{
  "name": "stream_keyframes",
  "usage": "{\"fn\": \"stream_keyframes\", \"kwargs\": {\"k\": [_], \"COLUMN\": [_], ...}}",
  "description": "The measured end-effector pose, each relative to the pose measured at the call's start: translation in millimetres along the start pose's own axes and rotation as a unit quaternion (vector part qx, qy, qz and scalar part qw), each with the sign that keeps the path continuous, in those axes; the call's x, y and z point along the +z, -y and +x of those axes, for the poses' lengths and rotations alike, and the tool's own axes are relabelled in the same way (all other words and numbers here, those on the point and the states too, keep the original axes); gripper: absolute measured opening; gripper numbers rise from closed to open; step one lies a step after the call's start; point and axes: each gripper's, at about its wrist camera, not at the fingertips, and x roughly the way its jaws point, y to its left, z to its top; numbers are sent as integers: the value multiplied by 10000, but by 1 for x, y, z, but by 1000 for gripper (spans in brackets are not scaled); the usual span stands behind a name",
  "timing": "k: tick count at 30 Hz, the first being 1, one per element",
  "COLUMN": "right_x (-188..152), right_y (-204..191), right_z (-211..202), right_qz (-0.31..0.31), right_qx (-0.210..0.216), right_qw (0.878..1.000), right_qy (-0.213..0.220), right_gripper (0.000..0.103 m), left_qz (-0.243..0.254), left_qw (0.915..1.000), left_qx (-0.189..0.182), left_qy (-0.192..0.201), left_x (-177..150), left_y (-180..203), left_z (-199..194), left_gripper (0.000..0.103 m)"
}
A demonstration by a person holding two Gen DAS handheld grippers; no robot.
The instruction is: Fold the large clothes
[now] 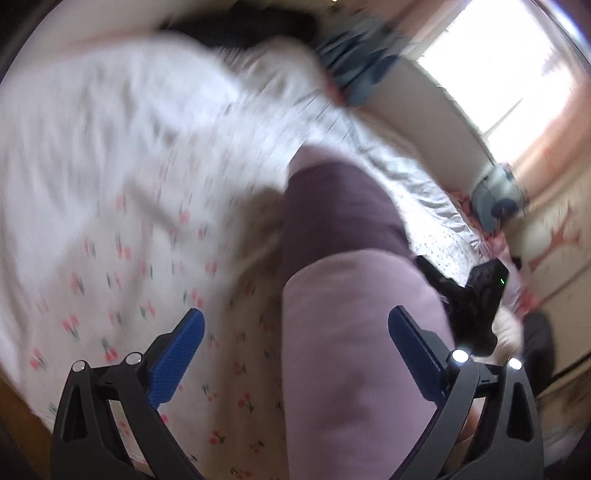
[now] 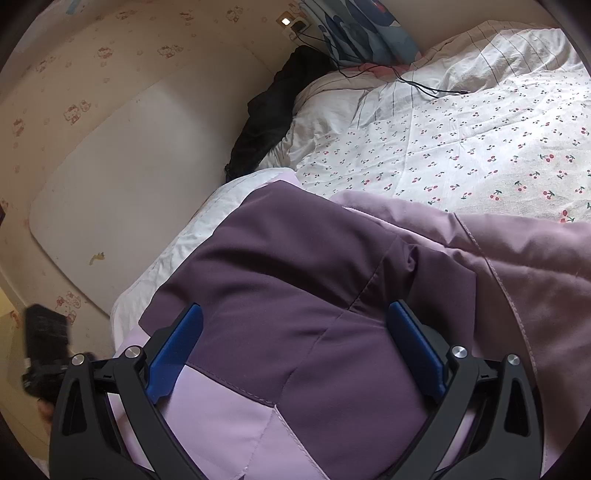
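A large purple and lilac garment (image 2: 314, 295) lies on a bed with a white cherry-print cover (image 2: 461, 147). In the left wrist view, which is motion-blurred, it shows as a long lilac and dark purple strip (image 1: 351, 314). My left gripper (image 1: 295, 332) is open above the bed, its right finger over the garment's edge. My right gripper (image 2: 295, 332) is open with both blue fingers spread over the dark purple panel. The other gripper shows as a black shape at the right of the left wrist view (image 1: 476, 295) and at the lower left of the right wrist view (image 2: 44, 350).
A black garment (image 2: 269, 118) lies bunched at the bed's far corner by the wall. A blue patterned pillow (image 2: 362, 29) and black cables (image 2: 417, 85) lie at the head of the bed. A bright window (image 1: 498, 74) is at the upper right.
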Motion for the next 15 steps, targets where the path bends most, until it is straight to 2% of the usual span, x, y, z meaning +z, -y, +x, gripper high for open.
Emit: {"fn": "stream_keyframes", "kwargs": {"k": [2,6,8,9,10,11,12,13,15], "right_x": [0,5,7,7,7,6,4,4,4], "right_y": [0,-6,-12,-16,-20,-23,-22,-17,-6], "right_z": [0,3,6,6,7,6,3,0,-6], "right_qz": [7,-33,-103,-131,-192,-274,-304,-213,-1], "right_qx": [-10,-151,-264,-261,-249,-219,-100,63,286], "right_qw": [10000,9996,9989,9987,9984,9982,9984,9988,9989], "right_qy": [-26,-222,-366,-416,-459,-482,-460,-426,-370], "right_gripper": [96,96,96,96,96,96,96,96,96], "left_qz": [-379,-631,-752,-579,-175,513,1164,1176,625], "left_qw": [9982,9936,9865,9784,9759,9838,9832,9830,9875], "left_qx": [-337,-726,-1168,-1586,-1628,-1071,-623,-668,-1030], "left_qy": [-323,-590,-871,-1192,-1440,-1341,-1257,-1246,-1021], "left_x": [-2,-3,-5,-9,-19,-31,-45,-47,-39], "left_y": [-12,-23,-27,-15,3,26,47,51,36], "left_z": [15,26,32,39,43,40,38,32,14], "left_gripper": [96,96,96,96,96,97,97,97,95]}}
